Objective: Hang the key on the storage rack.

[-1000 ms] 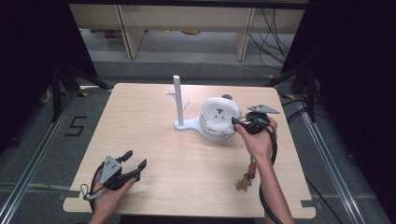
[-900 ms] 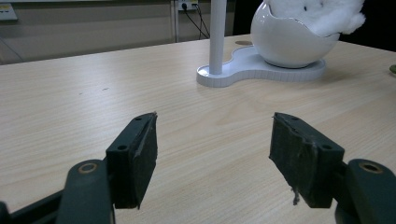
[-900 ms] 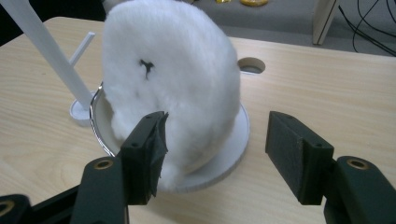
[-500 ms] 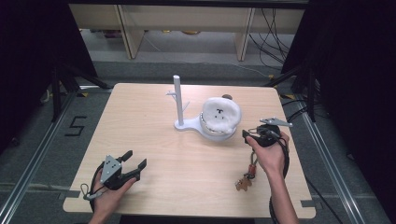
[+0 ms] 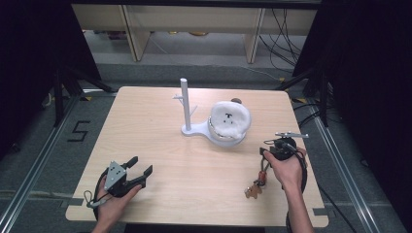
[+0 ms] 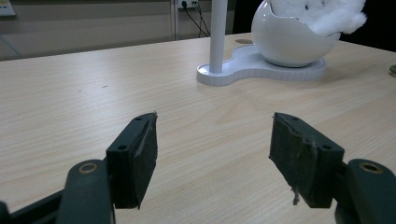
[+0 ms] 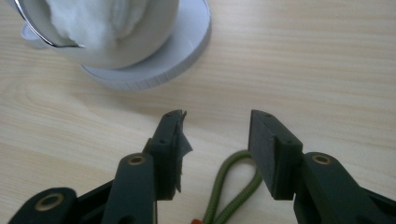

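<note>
Jaws of the right gripper (image 7: 215, 140) have just been closing, half apart over the green cord loop (image 7: 238, 182), pads not yet touching it. Keychain (image 5: 257, 182) lies near the white stand (image 5: 187, 104), toward the person. Next: lower, pinch the loop. Left gripper (image 6: 212, 144) rests open, well away from the stand.

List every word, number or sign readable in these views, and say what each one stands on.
"5": a dark figure marked on the grey floor, left of the table.
A small face of dark dots and a mark, not lettering, on the white fluffy toy in the white bowl.
Nothing else carries readable text.
</note>
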`<state>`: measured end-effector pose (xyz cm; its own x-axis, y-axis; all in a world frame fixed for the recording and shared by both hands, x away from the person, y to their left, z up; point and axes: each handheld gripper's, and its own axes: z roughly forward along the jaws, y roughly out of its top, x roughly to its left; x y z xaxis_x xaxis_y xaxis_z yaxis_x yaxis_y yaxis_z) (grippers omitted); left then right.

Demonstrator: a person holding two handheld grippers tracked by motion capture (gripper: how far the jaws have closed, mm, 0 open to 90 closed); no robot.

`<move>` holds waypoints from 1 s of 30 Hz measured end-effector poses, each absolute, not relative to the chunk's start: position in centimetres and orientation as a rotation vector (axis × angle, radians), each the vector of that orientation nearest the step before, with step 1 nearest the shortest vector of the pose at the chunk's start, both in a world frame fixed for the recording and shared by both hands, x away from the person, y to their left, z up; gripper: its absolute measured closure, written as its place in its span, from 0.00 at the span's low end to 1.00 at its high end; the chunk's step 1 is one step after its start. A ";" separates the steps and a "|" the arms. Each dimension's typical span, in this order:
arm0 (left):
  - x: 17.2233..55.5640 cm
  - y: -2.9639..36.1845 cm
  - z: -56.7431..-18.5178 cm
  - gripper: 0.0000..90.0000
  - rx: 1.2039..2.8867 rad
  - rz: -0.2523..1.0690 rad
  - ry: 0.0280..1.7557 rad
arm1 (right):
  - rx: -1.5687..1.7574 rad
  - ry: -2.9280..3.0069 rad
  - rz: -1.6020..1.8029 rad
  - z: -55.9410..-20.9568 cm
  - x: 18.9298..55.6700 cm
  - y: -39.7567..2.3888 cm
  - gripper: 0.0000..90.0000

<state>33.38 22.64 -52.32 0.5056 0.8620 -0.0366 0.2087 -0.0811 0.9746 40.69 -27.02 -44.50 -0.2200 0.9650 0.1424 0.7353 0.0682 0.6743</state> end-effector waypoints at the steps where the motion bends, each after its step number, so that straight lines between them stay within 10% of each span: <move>1: 33.4 22.6 -52.3 0.35 1.592 0.705 0.944 | 1.712 2.015 0.907 -44.6 40.7 -27.1 0.64; 30: 33.2 22.6 -52.3 0.35 1.603 0.709 0.933 | 2.124 2.122 0.608 -47.2 40.8 -27.3 0.77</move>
<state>33.21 22.60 -52.30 0.5115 0.8589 -0.0259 0.2058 -0.0932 0.9742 40.80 -27.33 -47.20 -0.0366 0.9747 0.2203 0.9436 -0.0389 0.3288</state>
